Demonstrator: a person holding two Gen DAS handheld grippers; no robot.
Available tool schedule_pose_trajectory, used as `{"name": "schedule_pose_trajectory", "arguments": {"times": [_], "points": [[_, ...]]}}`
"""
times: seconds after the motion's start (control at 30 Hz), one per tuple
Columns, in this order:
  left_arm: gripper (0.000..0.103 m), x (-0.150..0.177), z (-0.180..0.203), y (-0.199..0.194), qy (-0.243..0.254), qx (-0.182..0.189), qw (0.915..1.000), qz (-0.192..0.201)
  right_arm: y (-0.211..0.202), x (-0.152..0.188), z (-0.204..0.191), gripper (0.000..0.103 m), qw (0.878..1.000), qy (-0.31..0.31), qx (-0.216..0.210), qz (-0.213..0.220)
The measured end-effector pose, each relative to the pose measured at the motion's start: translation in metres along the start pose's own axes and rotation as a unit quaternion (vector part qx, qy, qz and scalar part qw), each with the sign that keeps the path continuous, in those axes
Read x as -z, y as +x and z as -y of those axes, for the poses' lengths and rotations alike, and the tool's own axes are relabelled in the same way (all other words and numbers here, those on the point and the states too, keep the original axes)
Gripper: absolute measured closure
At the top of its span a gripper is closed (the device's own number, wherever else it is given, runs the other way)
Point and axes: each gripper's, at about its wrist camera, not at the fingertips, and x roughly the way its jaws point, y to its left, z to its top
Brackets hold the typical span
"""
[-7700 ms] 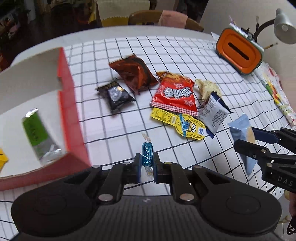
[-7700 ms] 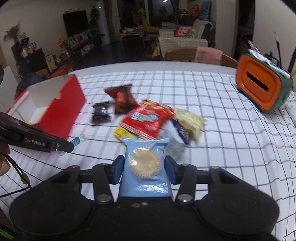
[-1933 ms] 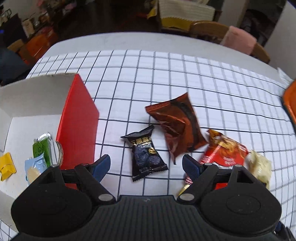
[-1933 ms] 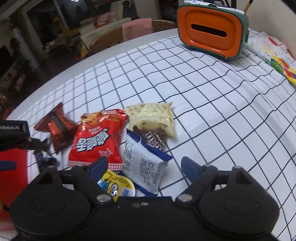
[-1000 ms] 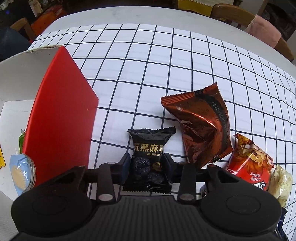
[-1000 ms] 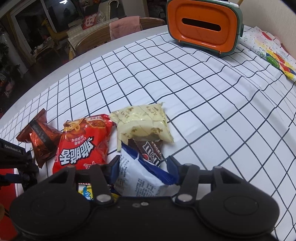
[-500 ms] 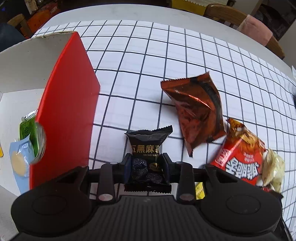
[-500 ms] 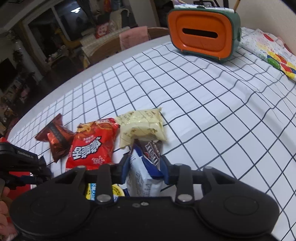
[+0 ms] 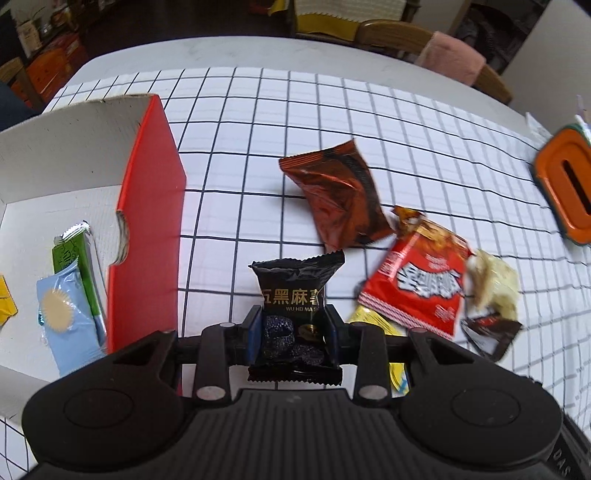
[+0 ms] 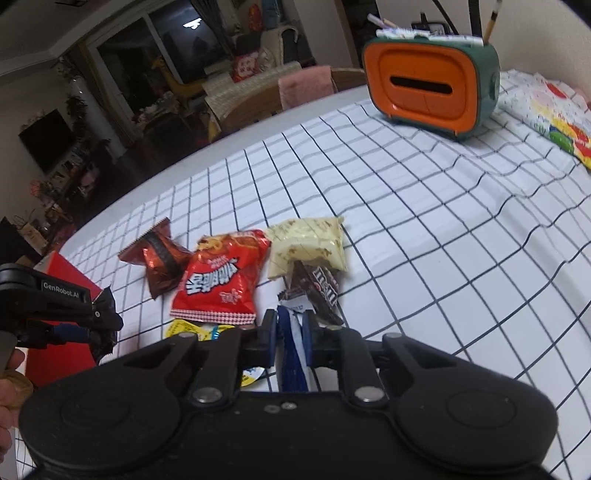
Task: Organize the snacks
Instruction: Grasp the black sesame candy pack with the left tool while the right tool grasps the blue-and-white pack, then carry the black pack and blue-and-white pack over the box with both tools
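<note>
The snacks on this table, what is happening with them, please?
A person is sorting snacks into a red box with a gripper in each hand. The left gripper is clamped on a black packet beside the box. The right gripper is pinched on a blue-and-white packet. The box already holds a green packet and a light blue one. A brown packet, a red packet and a pale packet lie on the checked cloth.

A dim room lies beyond: wooden chairs [image 9: 391, 35], a dark window [image 10: 184, 48].
</note>
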Motion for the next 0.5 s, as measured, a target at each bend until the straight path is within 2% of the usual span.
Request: {"name": "schedule_pose_trajectory", "arguments": {"times": [0.3,0.5], "points": [[0.070,0.019,-0.008,-0.054,0.039,0.033,0.9983,0.028,-0.035,-0.005,-0.006,0.092,1.000,-0.007,-0.016,0.023],[0.070,0.026,-0.020,-0.086,0.058,0.046,0.9961,0.048,-0.057,-0.009,-0.024,0.092,0.999,-0.014,-0.032,0.036]]}}
